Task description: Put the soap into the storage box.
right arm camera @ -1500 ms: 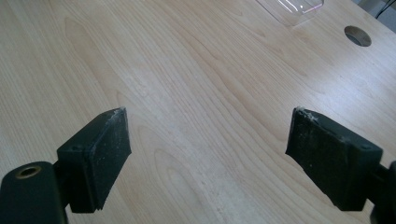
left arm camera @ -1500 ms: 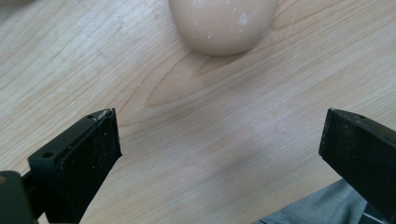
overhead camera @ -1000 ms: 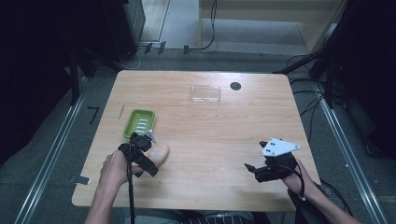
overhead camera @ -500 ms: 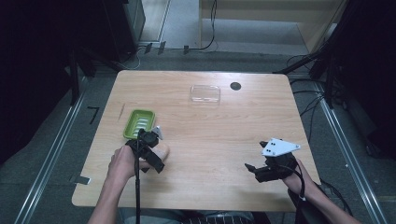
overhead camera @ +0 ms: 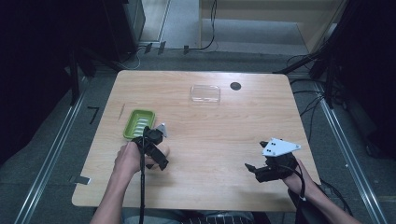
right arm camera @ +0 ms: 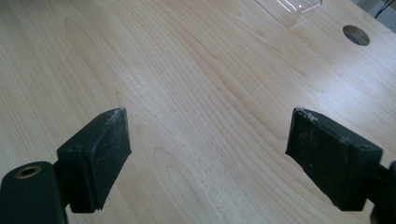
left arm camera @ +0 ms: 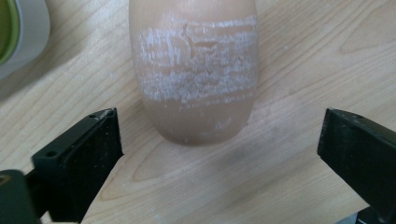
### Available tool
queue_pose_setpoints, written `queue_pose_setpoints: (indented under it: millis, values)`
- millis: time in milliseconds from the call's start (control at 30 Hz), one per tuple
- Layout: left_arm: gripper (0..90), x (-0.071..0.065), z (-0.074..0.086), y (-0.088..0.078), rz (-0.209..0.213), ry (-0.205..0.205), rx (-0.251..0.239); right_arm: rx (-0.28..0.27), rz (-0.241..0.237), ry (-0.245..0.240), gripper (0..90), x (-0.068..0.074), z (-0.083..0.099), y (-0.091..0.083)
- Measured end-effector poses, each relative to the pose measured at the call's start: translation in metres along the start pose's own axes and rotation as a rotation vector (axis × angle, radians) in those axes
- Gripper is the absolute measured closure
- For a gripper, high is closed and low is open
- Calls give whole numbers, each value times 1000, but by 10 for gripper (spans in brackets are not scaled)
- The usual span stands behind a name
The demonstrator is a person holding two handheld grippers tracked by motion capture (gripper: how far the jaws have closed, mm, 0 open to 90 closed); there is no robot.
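Note:
A tan oval soap bar with white scuff marks lies flat on the wooden table. Its near end sits between the tips of my left gripper, untouched by either jaw. Those jaws have just been closing a little and still stand wide apart. A green soap dish sits just beyond the gripper, and its pale rim shows in the left gripper view. My right gripper rests low over bare wood near the table's front right, open with nothing between its jaws.
A clear plastic lid lies at the back middle of the table and shows far off in the right gripper view. A round cable hole is beside it. Cables and dark stands ring the table.
My left hand has shifted slightly right and away from the front edge, bringing its gripper over the soap bar. The right gripper has stayed put.

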State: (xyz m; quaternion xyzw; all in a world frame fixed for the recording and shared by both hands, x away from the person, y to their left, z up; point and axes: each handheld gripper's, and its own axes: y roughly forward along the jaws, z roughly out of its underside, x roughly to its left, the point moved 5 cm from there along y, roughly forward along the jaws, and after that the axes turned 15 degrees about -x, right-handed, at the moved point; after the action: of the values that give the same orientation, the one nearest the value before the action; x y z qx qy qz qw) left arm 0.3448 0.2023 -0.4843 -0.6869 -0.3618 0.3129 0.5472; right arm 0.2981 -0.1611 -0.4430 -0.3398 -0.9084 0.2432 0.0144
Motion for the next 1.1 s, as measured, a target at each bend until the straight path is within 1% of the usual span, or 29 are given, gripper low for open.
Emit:
queue_pose_setpoints:
  millis: [167,233,267,300,333,400,433,500,600,700,867,1000,1100]
  values:
    - [40,1,-5,5,2,-4,5,0,0,1,136,0,0,0]
    - [81,1,-6,6,-2,-6,9,0,0,1,136,0,0,0]
    - [81,2,-7,6,-2,-9,10,0,0,1,136,0,0,0]
    - [99,2,-8,7,-8,-11,10,0,0,1,136,0,0,0]
    - [138,3,-8,7,-13,-15,9,1,3,4,136,0,0,0]
    - [151,3,-10,8,-14,-22,4,2,3,5,136,0,0,0]
    - [162,3,-11,7,-20,-19,6,2,3,4,136,0,0,0]
    - [191,3,-12,8,-20,-23,-6,-1,1,1,136,0,0,0]
    - [220,4,-13,10,-25,-20,-4,-1,0,3,136,0,0,0]
    - [271,6,-13,11,-28,-31,-11,0,2,5,136,0,0,0]
    - [322,9,-12,13,-25,-43,-22,-2,0,3,136,0,0,0]
    - [328,9,-12,13,-26,-42,-24,-2,1,3,136,0,0,0]
    - [330,7,-12,15,-39,-33,-22,-2,1,3,136,0,0,0]
